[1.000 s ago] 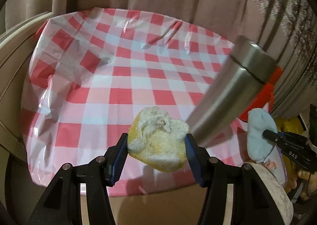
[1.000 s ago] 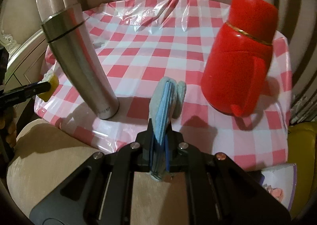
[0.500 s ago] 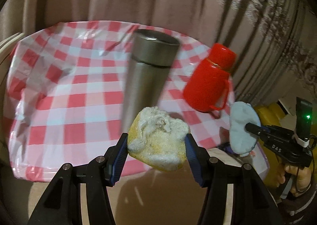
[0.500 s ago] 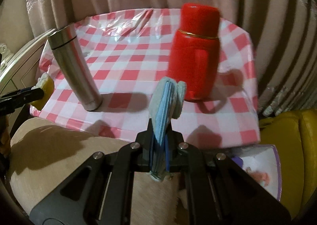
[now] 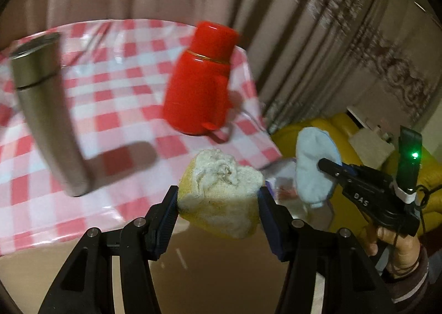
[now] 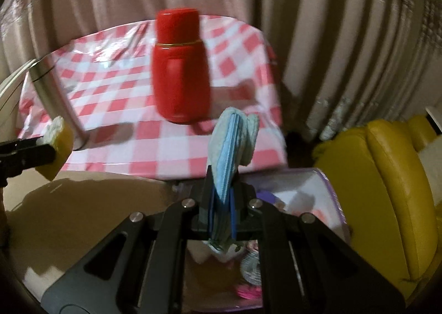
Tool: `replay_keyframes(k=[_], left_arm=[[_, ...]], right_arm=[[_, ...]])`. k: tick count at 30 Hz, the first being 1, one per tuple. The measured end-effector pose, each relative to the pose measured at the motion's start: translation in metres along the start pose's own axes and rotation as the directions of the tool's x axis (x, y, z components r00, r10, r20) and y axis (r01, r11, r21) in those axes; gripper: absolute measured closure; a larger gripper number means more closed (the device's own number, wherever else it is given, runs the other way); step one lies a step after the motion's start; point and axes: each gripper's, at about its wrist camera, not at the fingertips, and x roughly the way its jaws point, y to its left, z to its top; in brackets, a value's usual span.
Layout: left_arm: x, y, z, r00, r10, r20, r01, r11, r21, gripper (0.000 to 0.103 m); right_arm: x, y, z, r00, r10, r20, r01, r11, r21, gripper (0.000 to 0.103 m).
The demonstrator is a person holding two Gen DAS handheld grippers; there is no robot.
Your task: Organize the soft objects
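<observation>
Both loads hang in the air off the near right corner of the tabletop [image 6: 176, 148], over a purple-rimmed box [image 6: 328, 192] that sits low between the tabletop edge and a yellow seat [image 6: 386, 175]. That box lies ahead of and below the right gripper [image 6: 221, 203], so the right hand is nearer; from the left gripper [image 5: 218, 203] it lies to the right, mostly hidden behind the sponge. Judgement: the box is the likely drop spot, not certain.

Red flask [image 5: 201, 79] and steel flask [image 5: 44, 109] stand upright on the tabletop, well apart from both loads.

Sponge [image 5: 221, 198]: yellow chunk, white fluffy top, squeezed side to side between the left fingers [image 5: 165, 217], held at a medium spread.

Cloth [image 6: 232, 145]: pale blue, folded flat, pinched on edge by the right fingers [image 6: 211, 211], nearly closed; long axis runs forward and up from them, tip flopping over.
</observation>
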Motion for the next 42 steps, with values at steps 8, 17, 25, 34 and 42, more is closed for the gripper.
replay_keyframes(k=[8, 17, 25, 34, 42], left_arm=[[0.041, -0.053, -0.001, 0.993, -0.072, -0.089, 0.077, 0.996, 0.053, 0.044], [0.079, -0.076, -0.006, 0.975, -0.117, -0.188, 0.124, 0.992, 0.026, 0.026], [0.084, -0.065, -0.017, 0.961, -0.126, -0.246, 0.118, 0.992, -0.049, 0.022], [0.048, -0.071, -0.048, 0.976, -0.058, -0.212, 0.065, 0.998, 0.023, 0.017], [0.055, -0.077, -0.052, 0.975, -0.016, -0.222, 0.028, 0.998, 0.052, 0.011]], right_arm=[[-0.002, -0.04, -0.017, 0.995, -0.091, -0.032, 0.093, 0.993, 0.07, 0.092], [-0.003, -0.061, -0.027, 0.987, -0.15, -0.062, 0.157, 0.978, 0.135, 0.064], [-0.01, -0.062, -0.029, 0.98, -0.189, -0.061, 0.196, 0.968, 0.154, 0.032], [-0.033, -0.047, -0.058, 0.97, -0.217, -0.11, 0.233, 0.958, 0.169, 0.021], [-0.033, -0.042, -0.07, 0.969, -0.215, -0.117, 0.234, 0.955, 0.181, 0.021]])
